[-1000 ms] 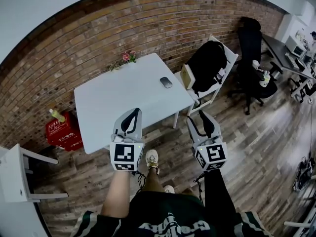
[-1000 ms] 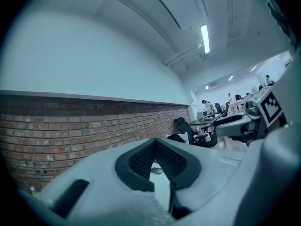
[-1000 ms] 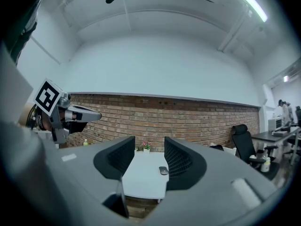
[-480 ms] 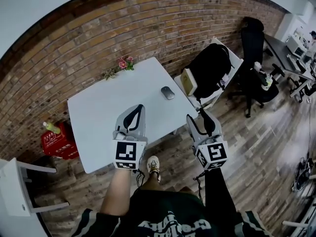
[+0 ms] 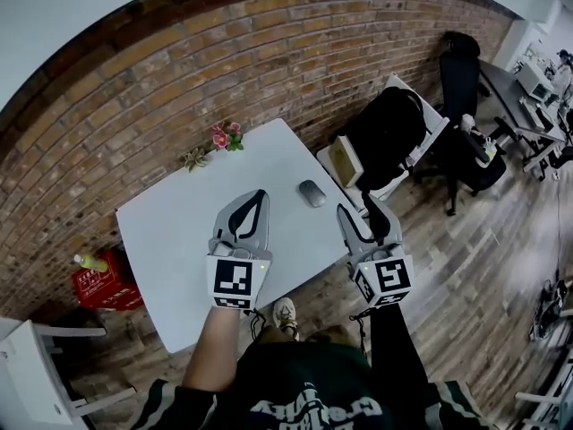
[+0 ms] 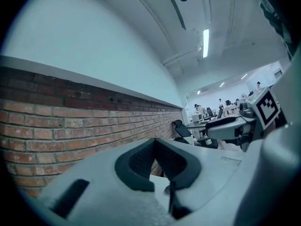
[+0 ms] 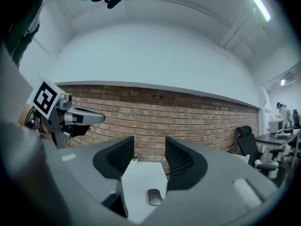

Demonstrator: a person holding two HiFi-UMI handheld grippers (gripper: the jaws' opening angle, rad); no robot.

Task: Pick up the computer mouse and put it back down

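A grey computer mouse (image 5: pixel 312 193) lies near the right edge of the white table (image 5: pixel 175 231). My left gripper (image 5: pixel 259 195) hangs over the table's near part, left of the mouse, its fingertips together and nothing between them. My right gripper (image 5: pixel 363 208) is just off the table's right edge, short of the mouse, jaws open and empty. In the right gripper view the mouse (image 7: pixel 154 197) lies ahead, low between the open pads of the right gripper (image 7: pixel 149 157). In the left gripper view the left gripper (image 6: pixel 155 142) shows closed, with the mouse (image 6: pixel 167 190) a small dark spot below.
Pink flowers (image 5: pixel 224 134) sit at the table's far edge against the brick wall. A white chair with a black backpack (image 5: pixel 385 133) stands right of the table. A red crate (image 5: pixel 106 287) with a bottle is on the wooden floor at left. An office chair (image 5: pixel 461 79) stands far right.
Both grippers have advanced toward the table; the left now hangs over it and the right has come level with its edge. The mouse lies where it was. Jaws look unchanged.
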